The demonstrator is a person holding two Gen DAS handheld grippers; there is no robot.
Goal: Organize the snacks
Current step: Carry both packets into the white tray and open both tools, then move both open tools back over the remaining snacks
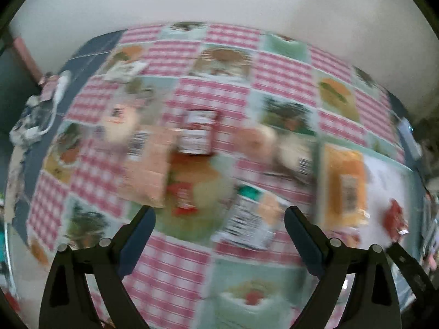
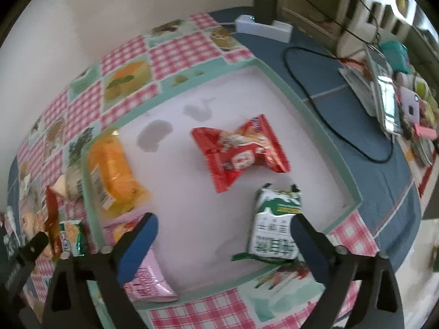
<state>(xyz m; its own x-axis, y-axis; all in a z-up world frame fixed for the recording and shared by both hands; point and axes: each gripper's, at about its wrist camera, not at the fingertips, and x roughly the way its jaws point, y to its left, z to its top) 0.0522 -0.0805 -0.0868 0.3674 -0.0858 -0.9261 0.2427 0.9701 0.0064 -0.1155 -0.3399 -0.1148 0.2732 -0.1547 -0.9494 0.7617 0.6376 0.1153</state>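
Note:
My right gripper (image 2: 223, 233) stands open above a white tray with a green rim (image 2: 282, 82), nothing between its fingers. In the tray lie a red packet (image 2: 241, 150), a green-and-white packet (image 2: 277, 227) beside my right finger, an orange packet (image 2: 112, 172) over the left rim and a pink packet (image 2: 148, 282) under my left finger. My left gripper (image 1: 219, 219) is open too, above loose snacks on the checked cloth. That view is blurred: a peach pack (image 1: 148, 164), a dark red box (image 1: 197, 131) and a white-and-green packet (image 1: 249, 219) show.
The tray (image 1: 384, 170) with the orange packet (image 1: 343, 183) and red packet (image 1: 395, 216) lies right of my left gripper. A small green packet (image 2: 71, 235) lies outside the tray. A power strip (image 2: 263, 27), a black cable (image 2: 315, 101) and a phone (image 2: 387, 101) crowd the far right.

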